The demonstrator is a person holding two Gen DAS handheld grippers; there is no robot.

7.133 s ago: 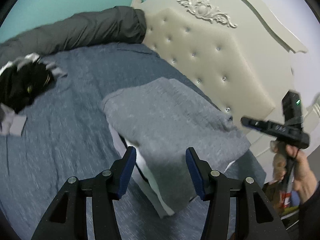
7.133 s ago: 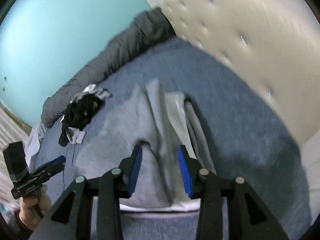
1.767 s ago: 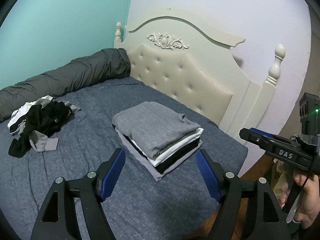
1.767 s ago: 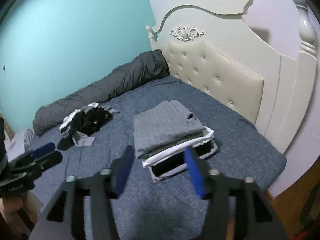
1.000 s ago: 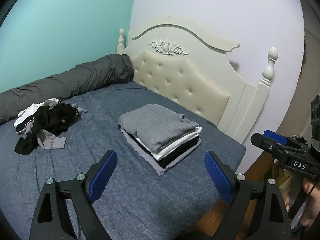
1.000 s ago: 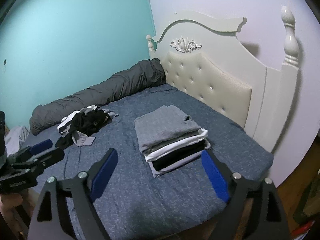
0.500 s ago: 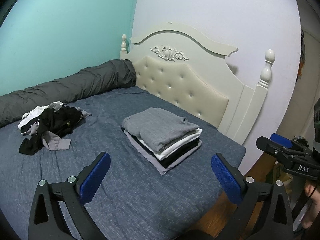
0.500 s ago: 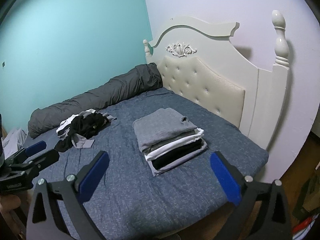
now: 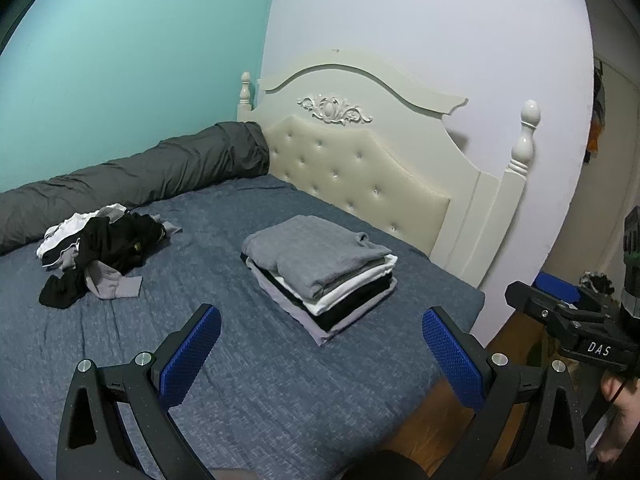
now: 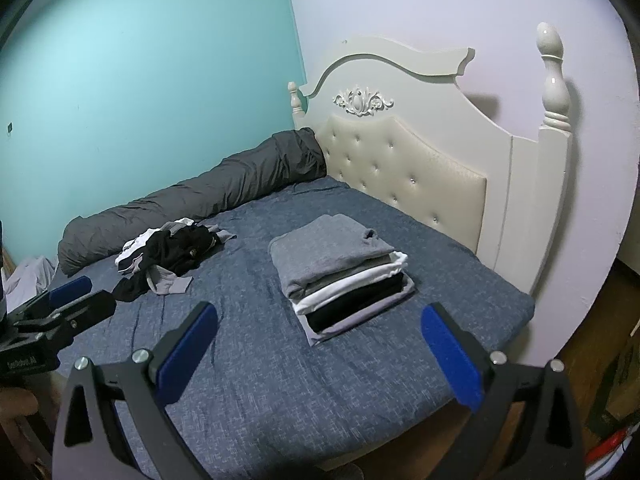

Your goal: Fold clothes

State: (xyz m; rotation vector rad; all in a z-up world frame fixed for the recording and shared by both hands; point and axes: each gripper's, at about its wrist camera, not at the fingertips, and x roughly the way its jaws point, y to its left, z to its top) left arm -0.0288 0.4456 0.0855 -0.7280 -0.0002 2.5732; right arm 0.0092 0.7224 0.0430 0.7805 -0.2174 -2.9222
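Now both tongs gape wide and empty, left tongs (image 9: 320,344) and right tongs (image 10: 318,342). Folded stack (image 9: 320,270) sits dead ahead on the bed (image 9: 240,380); the unfolded pile (image 9: 100,248) lies up-left, nearer my left, I'd say.

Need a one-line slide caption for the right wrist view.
Open right gripper faces a folded stack on the blue bed, unfolded pile beside it.

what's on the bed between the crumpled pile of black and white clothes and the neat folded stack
Nothing but bare blue bedspread separates the crumpled black-and-white clothes pile from the folded stack; both wrist views show it.
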